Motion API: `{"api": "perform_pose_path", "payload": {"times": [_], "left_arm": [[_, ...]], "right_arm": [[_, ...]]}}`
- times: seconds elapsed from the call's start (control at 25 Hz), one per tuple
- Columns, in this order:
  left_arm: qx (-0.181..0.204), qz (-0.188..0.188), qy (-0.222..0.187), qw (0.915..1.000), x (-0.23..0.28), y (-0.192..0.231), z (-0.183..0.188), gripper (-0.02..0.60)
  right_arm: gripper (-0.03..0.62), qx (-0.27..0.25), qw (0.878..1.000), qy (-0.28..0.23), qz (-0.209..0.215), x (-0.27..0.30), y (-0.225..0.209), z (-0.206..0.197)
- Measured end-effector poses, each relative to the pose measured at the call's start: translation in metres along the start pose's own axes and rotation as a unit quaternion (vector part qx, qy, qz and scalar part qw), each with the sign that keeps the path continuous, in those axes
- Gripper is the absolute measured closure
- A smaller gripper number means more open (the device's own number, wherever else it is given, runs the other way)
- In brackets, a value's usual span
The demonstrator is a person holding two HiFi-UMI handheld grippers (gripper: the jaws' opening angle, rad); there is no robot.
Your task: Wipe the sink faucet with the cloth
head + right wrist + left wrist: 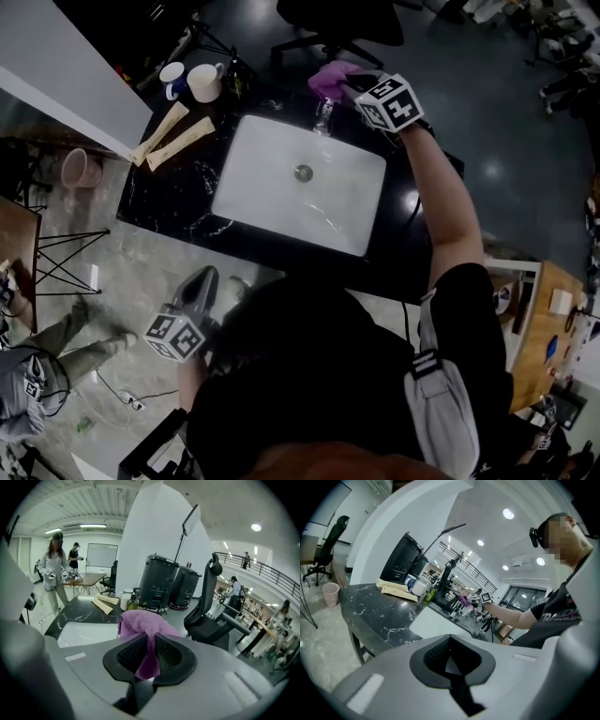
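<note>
A white sink [281, 173] is set in a black marble counter [173, 192], with a chrome faucet [323, 116] at its far rim. My right gripper [349, 84] hovers just above and behind the faucet, shut on a purple cloth [330, 77]. In the right gripper view the cloth [143, 625] bunches out past the jaws of the gripper [149, 656] and hides the faucet. My left gripper [206, 279] hangs off the counter's near side, shut and empty. In its own view that gripper [449, 656] faces the sink [433, 623] and the distant cloth [463, 599].
Two mugs [192, 80] and two flat tan pieces [173, 136] lie on the counter's left end. A green bottle [132, 603] stands near them. A pink bin [80, 169] sits on the floor left, and an office chair [337, 23] stands beyond the faucet. Two people [55, 569] stand farther off.
</note>
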State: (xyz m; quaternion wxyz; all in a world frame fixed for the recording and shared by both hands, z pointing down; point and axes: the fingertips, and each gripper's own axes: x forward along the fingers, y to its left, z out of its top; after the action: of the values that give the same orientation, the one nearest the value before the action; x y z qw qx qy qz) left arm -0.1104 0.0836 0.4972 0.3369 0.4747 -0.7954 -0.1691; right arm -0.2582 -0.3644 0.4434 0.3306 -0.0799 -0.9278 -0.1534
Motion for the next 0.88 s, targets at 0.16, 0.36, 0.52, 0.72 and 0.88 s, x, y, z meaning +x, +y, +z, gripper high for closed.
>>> {"api": "perform_pose_path", "payload": {"times": [0.16,0.36,0.52,0.72,0.88], "left_arm": [[-0.005,0.014,-0.001,0.9999,-0.004,0.002,-0.004,0.589],[-0.002,0.015,0.008,0.9998,0.0,-0.002,-0.008,0.589],[0.001,0.005,0.016,0.9999,0.007,-0.001,-0.007,0.589],[0.013,-0.011,0.026,0.9995,0.014,-0.003,-0.007,0.589],[0.006,-0.014,0.028,0.9995,0.017,-0.002,-0.008,0.589]], "right_arm": [[0.526,0.013,0.998,0.039,-0.043,0.025,-0.046,-0.004],[0.528,0.08,0.996,0.031,-0.029,0.032,-0.061,-0.009],[0.526,0.087,0.996,-0.015,0.003,0.007,-0.028,-0.009],[0.526,0.085,0.994,-0.064,0.033,-0.042,0.048,-0.035],[0.526,0.085,0.992,-0.071,0.064,-0.042,0.096,-0.05]]}}
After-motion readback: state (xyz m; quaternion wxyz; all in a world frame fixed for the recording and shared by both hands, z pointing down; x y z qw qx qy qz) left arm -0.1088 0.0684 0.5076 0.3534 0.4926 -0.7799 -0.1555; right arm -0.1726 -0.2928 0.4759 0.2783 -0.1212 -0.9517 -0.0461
